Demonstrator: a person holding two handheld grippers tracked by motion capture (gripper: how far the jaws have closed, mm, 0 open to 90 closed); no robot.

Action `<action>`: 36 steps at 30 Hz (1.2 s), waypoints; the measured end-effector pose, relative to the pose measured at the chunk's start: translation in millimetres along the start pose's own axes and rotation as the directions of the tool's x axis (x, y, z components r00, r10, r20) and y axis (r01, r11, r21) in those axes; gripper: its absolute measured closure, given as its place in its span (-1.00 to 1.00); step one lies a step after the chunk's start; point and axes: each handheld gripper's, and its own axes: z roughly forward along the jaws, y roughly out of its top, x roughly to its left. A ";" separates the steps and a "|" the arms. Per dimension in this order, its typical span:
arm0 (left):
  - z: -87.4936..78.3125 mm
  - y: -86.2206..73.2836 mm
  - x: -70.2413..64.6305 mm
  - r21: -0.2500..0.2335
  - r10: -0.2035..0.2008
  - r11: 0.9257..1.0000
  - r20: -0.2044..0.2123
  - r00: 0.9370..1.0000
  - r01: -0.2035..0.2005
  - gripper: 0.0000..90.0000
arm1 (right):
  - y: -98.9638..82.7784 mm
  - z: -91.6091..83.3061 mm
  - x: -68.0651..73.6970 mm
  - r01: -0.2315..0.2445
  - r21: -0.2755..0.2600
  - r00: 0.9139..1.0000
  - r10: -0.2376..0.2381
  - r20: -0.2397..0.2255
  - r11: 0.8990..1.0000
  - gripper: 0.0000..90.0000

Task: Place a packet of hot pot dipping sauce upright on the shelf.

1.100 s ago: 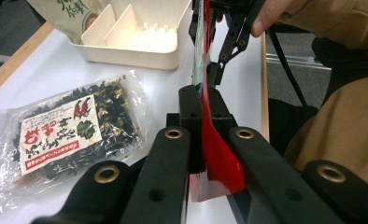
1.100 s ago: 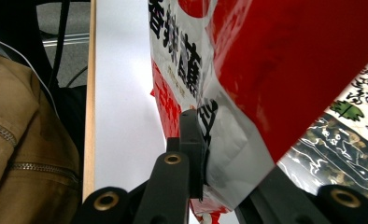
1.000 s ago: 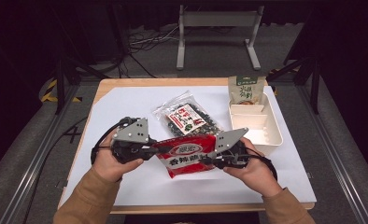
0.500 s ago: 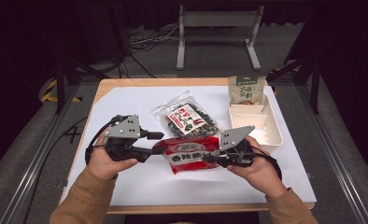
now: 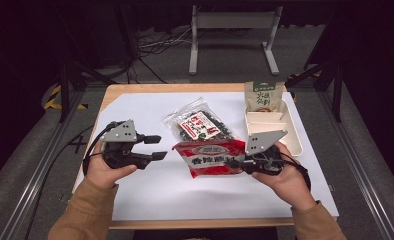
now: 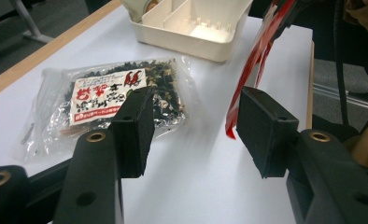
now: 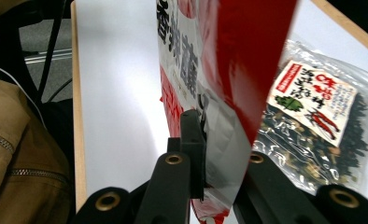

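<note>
- My right gripper [image 5: 233, 162] is clamped on the right edge of the red snack packet [image 5: 208, 157]; in the right gripper view the 2 jaws stand pressed together with the packet's [image 7: 229, 65] film between them; the packet is lifted and hangs edge-on before that camera.
- My left gripper [image 5: 158, 147] holds nothing; its jaws stand wide apart, just left of the red packet and not touching it; in the left gripper view the packet's [image 6: 261, 51] edge shows beyond the far jaw.
- The clear bag of dark dried goods [image 5: 199, 125], with a red and white label, lies flat on the white table sheet [image 5: 135, 107], just behind the red packet.
- A cream divided tray [image 5: 294, 135] sits at the sheet's right side; a green and white pouch [image 5: 263, 96] stands at its far end.
- My hands wear tan sleeves [image 5: 87, 215]; both come in from the near edge.
</note>
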 end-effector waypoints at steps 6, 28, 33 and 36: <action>1.7 -12.4 4.7 0.003 -0.017 1.000 -0.035 0.999 0.017 0.04 | -0.5 -9.5 -4.4 -0.013 -0.018 1.000 0.013 0.023 1.000 0.91; 6.9 -56.6 36.7 -0.026 -0.168 0.986 -0.129 0.977 0.166 -0.06 | -0.3 -37.3 -32.2 -0.068 -0.044 0.996 0.070 0.061 0.997 0.91; 7.5 -59.2 38.0 -0.025 -0.176 0.984 -0.124 0.977 0.174 -0.07 | 5.9 -43.2 -40.2 -0.067 -0.031 0.995 0.069 0.074 0.997 0.91; 8.0 -59.4 37.9 -0.023 -0.174 0.985 -0.123 0.977 0.172 -0.07 | 8.1 -45.7 -43.9 -0.073 -0.026 0.994 0.075 0.078 0.997 0.91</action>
